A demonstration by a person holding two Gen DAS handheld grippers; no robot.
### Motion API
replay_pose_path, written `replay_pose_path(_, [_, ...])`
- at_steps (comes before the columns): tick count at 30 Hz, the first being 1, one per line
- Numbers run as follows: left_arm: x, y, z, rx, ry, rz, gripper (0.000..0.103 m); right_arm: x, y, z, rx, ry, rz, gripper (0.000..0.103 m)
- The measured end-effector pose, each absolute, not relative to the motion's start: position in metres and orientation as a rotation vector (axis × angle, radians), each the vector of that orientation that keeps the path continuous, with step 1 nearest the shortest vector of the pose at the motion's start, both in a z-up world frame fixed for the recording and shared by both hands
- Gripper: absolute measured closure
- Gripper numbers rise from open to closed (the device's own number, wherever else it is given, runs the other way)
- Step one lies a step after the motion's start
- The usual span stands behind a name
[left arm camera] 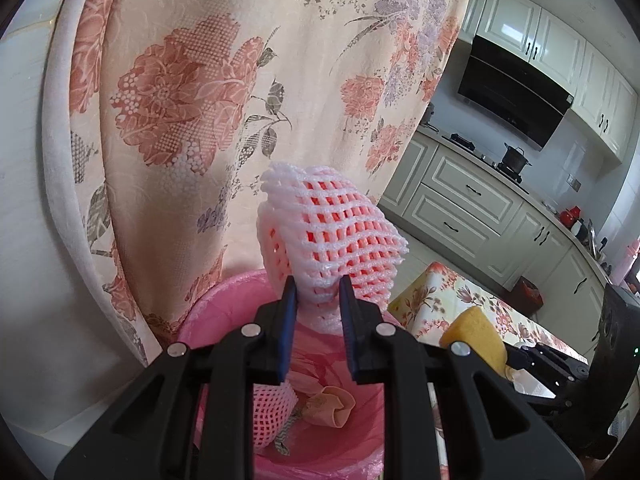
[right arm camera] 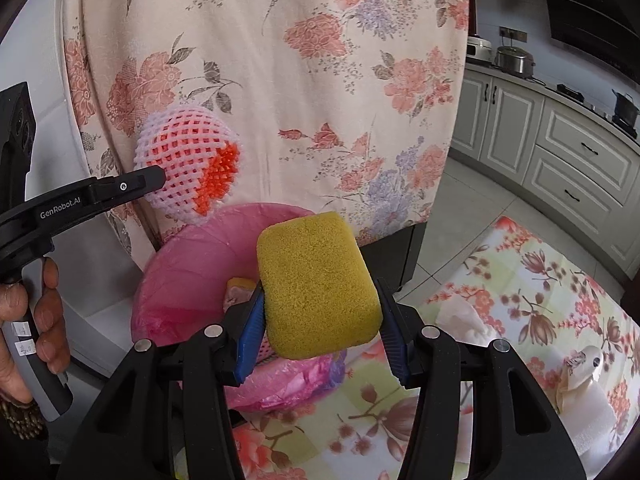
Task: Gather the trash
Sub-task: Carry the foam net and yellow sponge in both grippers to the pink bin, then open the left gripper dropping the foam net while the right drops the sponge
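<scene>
At the far left of the right wrist view, a hand (right arm camera: 38,320) is seen wrapped around a grey and black handle, on which two small white labels carry handwritten marks too small to be read. The black arm above it is printed with "GenRobot.AI" in white letters. This is the left gripper (left arm camera: 318,292), and its fingers (right arm camera: 154,178) are nearly closed, pinching the lower edge of a white foam fruit net (left arm camera: 332,236) with an orange inner layer. The net is held up in the air above the left rim of a pink bin (right arm camera: 180,276), in front of a hanging floral cloth (right arm camera: 280,80).

The bin is lined with a pink plastic bag, and inside it a second foam net (left arm camera: 268,408) and a crumpled beige scrap (left arm camera: 330,404) are seen in the left wrist view.

Further right, a yellow sponge (right arm camera: 316,284) is gripped between the blue pads of the right gripper (right arm camera: 320,320); its fingers are held moderately apart by the width of the sponge. The sponge is carried just above the right side of the bin's opening.

To the right, a table (right arm camera: 540,280) covered with a flowered oilcloth is seen, with crumpled white tissue (right arm camera: 464,316) and a white wrapper (right arm camera: 588,364) lying on it. Behind, cream kitchen cupboards (right arm camera: 568,160) and pots on a stove are visible.
</scene>
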State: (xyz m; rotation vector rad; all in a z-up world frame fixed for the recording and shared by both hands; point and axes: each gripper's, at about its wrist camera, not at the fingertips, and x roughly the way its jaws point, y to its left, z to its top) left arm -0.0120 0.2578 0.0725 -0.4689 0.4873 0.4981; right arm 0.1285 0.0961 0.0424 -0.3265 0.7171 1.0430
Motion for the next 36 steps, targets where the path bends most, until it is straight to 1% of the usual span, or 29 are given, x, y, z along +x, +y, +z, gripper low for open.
replay_pose_path(5, [-0.014,0.261,0.069,-0.477,0.488,0.498,0.083,0.121,0.112,0.033,-0.346,0.742,1.081,0.053])
replay_pose_path(9, [-0.011,0.261,0.066,-0.484,0.496,0.497,0.083,0.121,0.119,0.025,-0.364,0.758,1.081,0.05])
replay_pose_path(11, [-0.011,0.261,0.065,-0.485,0.499,0.496,0.083,0.123,0.119,0.023,-0.366,0.763,1.071,0.045])
replay_pose_path(12, [-0.01,0.262,0.065,-0.485,0.5,0.496,0.083,0.124,0.118,0.022,-0.366,0.763,1.066,0.04])
replay_pose_path(13, [-0.008,0.262,0.065,-0.485,0.502,0.496,0.083,0.126,0.117,0.021,-0.365,0.763,1.064,0.039])
replay_pose_path(16, [-0.005,0.263,0.064,-0.486,0.509,0.496,0.082,0.131,0.111,0.021,-0.35,0.763,1.04,0.039])
replay_pose_path(20, [0.0,0.262,0.059,-0.492,0.534,0.489,0.078,0.142,0.097,0.02,-0.326,0.774,1.005,0.039])
replay_pose_path(21, [0.002,0.262,0.058,-0.491,0.539,0.485,0.077,0.145,0.092,0.02,-0.322,0.775,0.996,0.038])
replay_pose_path(22, [0.004,0.261,0.057,-0.489,0.544,0.484,0.069,0.147,0.087,0.019,-0.318,0.776,0.985,0.038])
replay_pose_path(23, [0.006,0.26,0.055,-0.49,0.547,0.483,0.053,0.15,0.083,0.019,-0.311,0.778,0.974,0.038])
replay_pose_path(24, [0.007,0.26,0.055,-0.496,0.545,0.478,0.049,0.152,0.078,0.019,-0.303,0.78,0.963,0.037])
replay_pose_path(32, [0.012,0.249,0.053,-0.487,0.555,0.465,0.048,0.17,0.038,0.014,-0.262,0.798,0.885,0.036])
replay_pose_path(36, [0.015,0.243,0.051,-0.48,0.566,0.454,0.048,0.175,0.015,0.012,-0.243,0.803,0.845,0.033])
